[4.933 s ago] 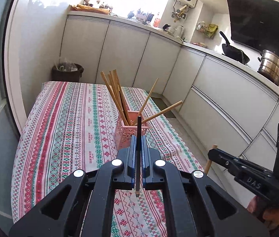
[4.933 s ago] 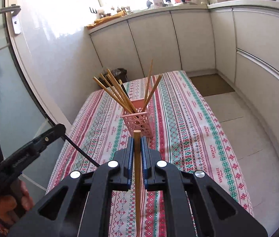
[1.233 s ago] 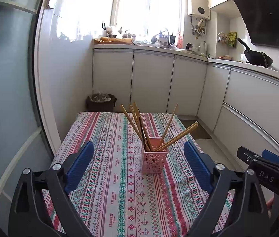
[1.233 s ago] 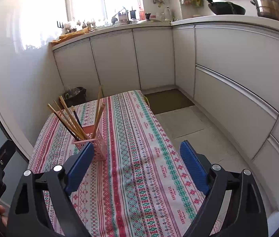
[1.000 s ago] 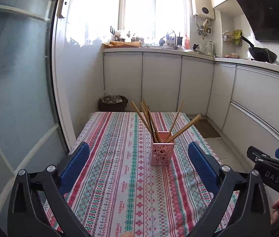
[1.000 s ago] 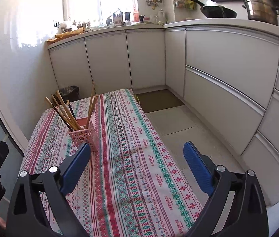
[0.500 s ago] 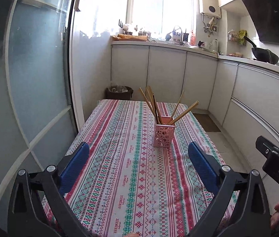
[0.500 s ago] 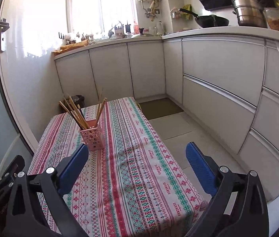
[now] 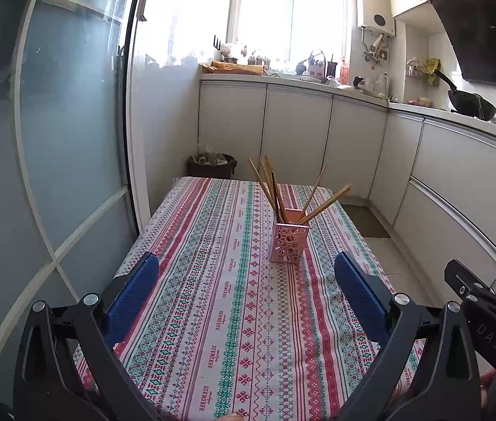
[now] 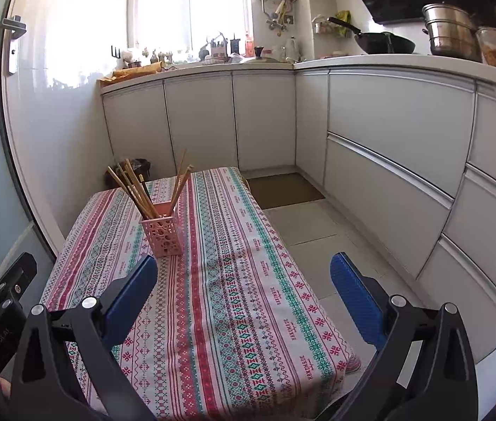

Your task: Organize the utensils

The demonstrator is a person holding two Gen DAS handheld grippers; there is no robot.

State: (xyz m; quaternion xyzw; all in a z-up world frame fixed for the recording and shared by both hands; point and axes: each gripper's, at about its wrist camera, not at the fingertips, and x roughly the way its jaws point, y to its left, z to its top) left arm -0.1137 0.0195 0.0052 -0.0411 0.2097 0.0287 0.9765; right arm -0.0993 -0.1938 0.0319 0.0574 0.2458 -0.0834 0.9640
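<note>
Pink perforated plastic holder [image 9: 289, 242] stands upright mid-table on the striped patterned tablecloth [image 9: 213, 298], nearer the far edge. Wooden chopsticks [image 9: 272, 186] plus one dark stick fan out of it at steep leans. Left gripper [image 9: 246, 294]: jaws spread wide, empty. Right gripper [image 10: 244, 291]: jaws spread wide, empty, over the near right corner. Risk: the holder looks light and top-heavy; a knock on the splayed sticks could tip it.
</note>
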